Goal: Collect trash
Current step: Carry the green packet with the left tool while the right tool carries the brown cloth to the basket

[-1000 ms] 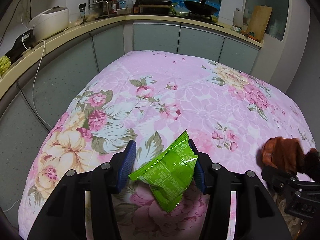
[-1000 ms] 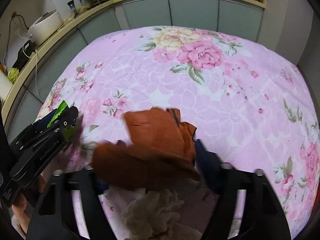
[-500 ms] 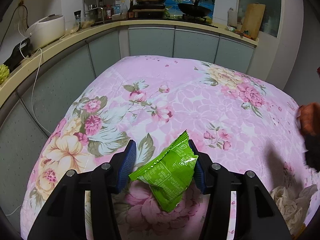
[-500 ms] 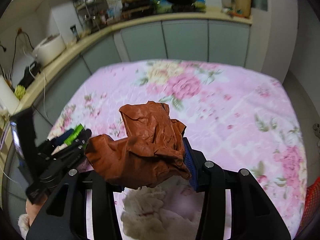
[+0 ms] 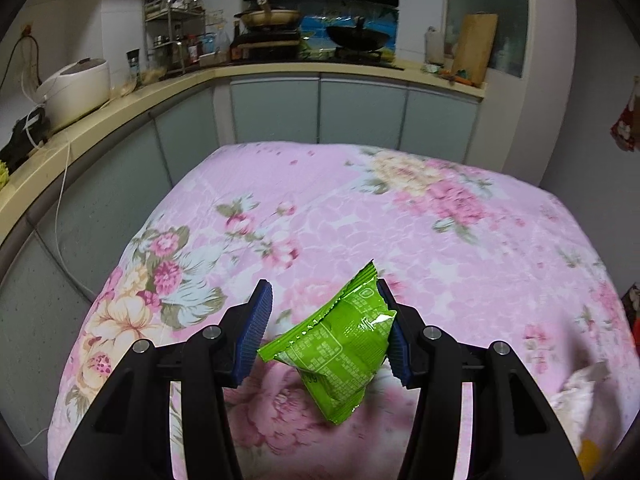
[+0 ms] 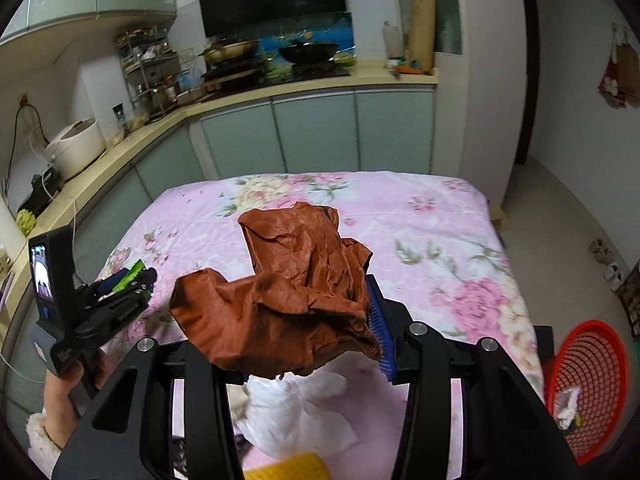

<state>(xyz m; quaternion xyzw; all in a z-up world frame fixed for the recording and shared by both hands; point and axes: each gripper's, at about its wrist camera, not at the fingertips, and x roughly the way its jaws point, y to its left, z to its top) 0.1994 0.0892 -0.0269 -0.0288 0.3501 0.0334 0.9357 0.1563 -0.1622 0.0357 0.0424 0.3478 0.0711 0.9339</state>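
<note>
In the left wrist view my left gripper (image 5: 323, 296) is shut on a green snack packet (image 5: 340, 344), whose corners sit against both blue pads, above the pink floral tablecloth (image 5: 360, 208). My right gripper (image 6: 308, 292) is shut on a crumpled brown paper (image 6: 288, 300), held well above the cloth (image 6: 420, 216). The paper hides its left finger; the right blue pad (image 6: 378, 328) shows. In the right wrist view the left gripper (image 6: 132, 280) with the green packet (image 6: 134, 274) is at the left, held by a person's hand (image 6: 60, 392).
A red mesh basket (image 6: 588, 384) holding some trash stands on the floor at the right. Crumpled white paper (image 6: 304, 404) and a yellow item (image 6: 288, 468) lie on the near cloth. White paper (image 5: 576, 396) also shows at the right. A counter with a rice cooker (image 5: 76, 88) runs behind and left.
My right gripper has risen off the cloth with the brown paper and has left the left wrist view. The left gripper has lifted a little, still on the green packet.
</note>
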